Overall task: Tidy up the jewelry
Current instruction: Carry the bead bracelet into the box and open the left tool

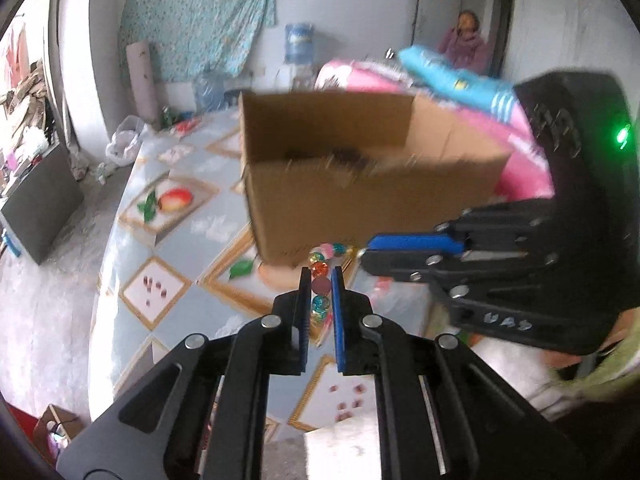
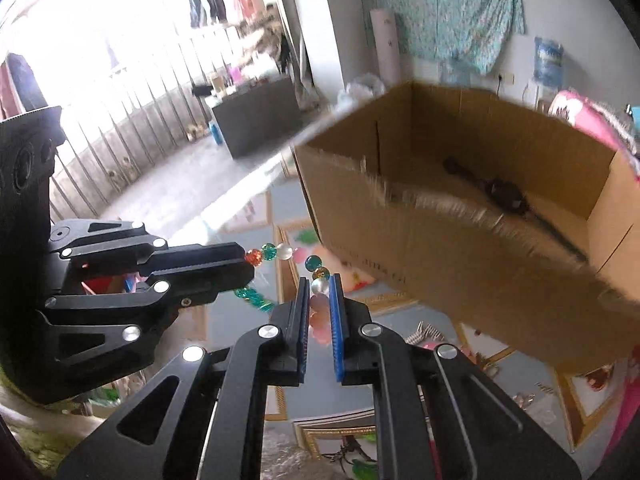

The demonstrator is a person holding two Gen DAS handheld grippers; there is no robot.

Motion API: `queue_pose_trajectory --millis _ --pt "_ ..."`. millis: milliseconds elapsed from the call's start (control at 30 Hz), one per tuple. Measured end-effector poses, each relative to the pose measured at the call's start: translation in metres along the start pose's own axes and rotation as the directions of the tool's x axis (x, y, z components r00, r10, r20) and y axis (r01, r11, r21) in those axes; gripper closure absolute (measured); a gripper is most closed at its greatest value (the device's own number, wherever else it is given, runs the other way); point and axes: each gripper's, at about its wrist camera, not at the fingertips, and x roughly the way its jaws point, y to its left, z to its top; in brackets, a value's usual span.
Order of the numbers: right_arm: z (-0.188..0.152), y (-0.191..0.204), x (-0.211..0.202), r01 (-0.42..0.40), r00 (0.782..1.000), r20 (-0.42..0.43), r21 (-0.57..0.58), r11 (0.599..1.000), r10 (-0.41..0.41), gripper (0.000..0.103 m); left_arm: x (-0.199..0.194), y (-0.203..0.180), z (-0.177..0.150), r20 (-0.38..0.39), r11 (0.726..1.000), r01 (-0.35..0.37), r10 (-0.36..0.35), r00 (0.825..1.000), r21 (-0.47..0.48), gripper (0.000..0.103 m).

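A string of coloured beads [image 1: 320, 270] hangs between my two grippers, held above the table just in front of an open cardboard box [image 1: 360, 200]. My left gripper [image 1: 321, 276] is shut on the beads. My right gripper [image 2: 319, 285] is also shut on the same bead string [image 2: 280, 253], which loops from it to the left gripper [image 2: 248, 266]. The right gripper enters the left wrist view from the right [image 1: 366, 250]. The box [image 2: 460, 248] holds a dark piece of jewelry [image 2: 504, 194] on its floor.
The table [image 1: 180, 240] has a blue patterned cloth with fruit pictures. Small hair clips [image 2: 424, 334] and other trinkets lie on it near the box. Pink and blue bedding [image 1: 400, 76] is piled behind the box. A person [image 1: 466, 40] stands in a far doorway.
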Motion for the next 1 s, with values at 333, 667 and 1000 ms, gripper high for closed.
queue_pose_trajectory --millis 333,667,1000 --pt "0.086 -0.014 -0.074 0.008 0.972 0.235 -0.058 0.998 0.006 0.093 -0.051 -0.031 0.107 0.224 0.987 0.07 -0.102 0.969 0.144 0.094" --pt "0.133 -0.112 -0.018 -0.062 0.998 0.021 0.117 0.991 0.06 0.093 0.042 -0.017 0.155 0.005 0.989 0.122 -0.123 0.992 0.087 0.094" --pt "0.138 -0.157 0.084 -0.09 0.936 -0.298 0.309 0.947 0.187 0.092 0.136 0.011 0.131 -0.29 0.996 0.036 -0.01 0.957 0.083 0.087"
